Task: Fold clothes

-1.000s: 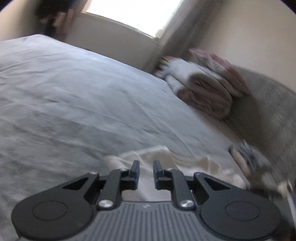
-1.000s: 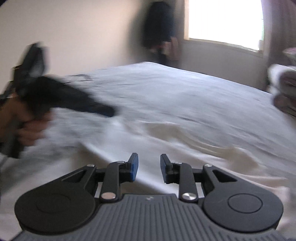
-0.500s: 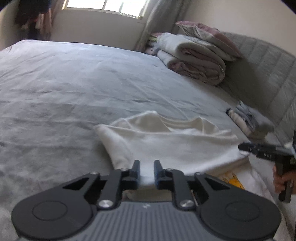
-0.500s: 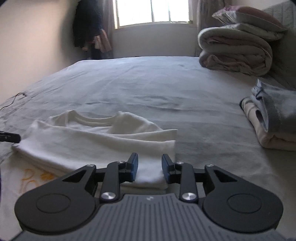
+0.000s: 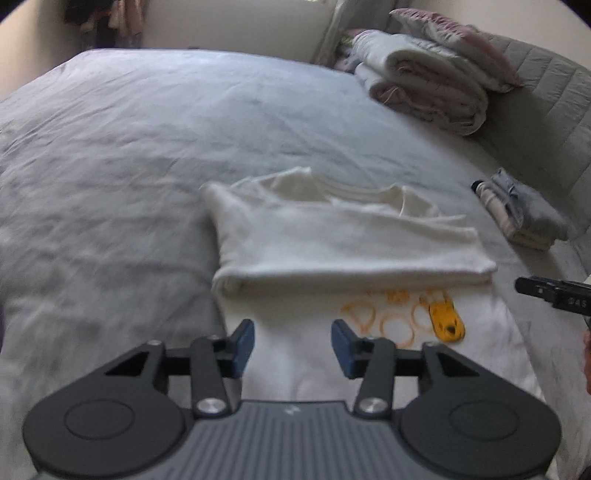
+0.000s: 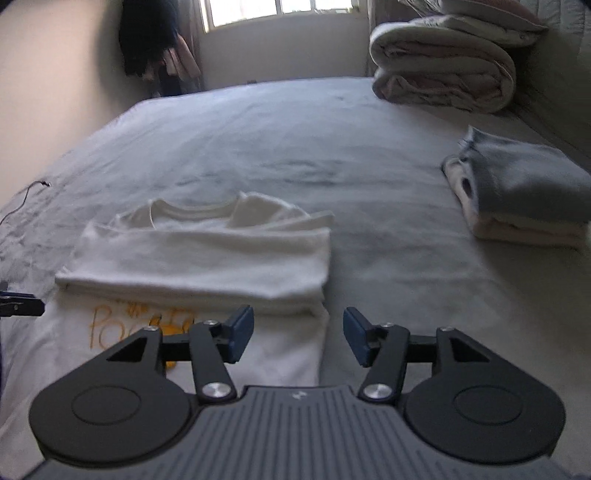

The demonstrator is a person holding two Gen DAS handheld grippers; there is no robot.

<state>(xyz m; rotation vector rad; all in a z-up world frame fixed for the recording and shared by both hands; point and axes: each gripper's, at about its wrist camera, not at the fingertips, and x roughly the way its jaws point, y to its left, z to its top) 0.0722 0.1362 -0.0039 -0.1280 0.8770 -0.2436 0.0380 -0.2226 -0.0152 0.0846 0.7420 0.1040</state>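
So your white t-shirt (image 5: 347,236) is lying on the grey bed (image 5: 147,147), folded over on itself so the top half sits doubled on the lower half, with the neckline at the far edge. The yellow print (image 5: 406,314) peeks out on the bottom layer just in front of the fold; from the right wrist view you can make out some yellow lettering there too.

Your left claw (image 5: 293,347) hangs over the near-left part of the shirt, jaws opening, with nothing pinched between the blue pads. Your right claw (image 6: 298,338) is over the shirt's near-right corner, jaws opening as well, with only the shirt's edge and bedsheet showing through the gap. Neither is gripping any fabric.

Off to the right there's a small stack of folded clothes (image 6: 517,195), well apart from the shirt. Further back, against the padded headboard (image 5: 546,103), sits a rolled-up duvet (image 6: 443,70) with a pillow (image 5: 454,37) on top. Dark clothes (image 6: 147,33) hang by the window (image 6: 277,7)
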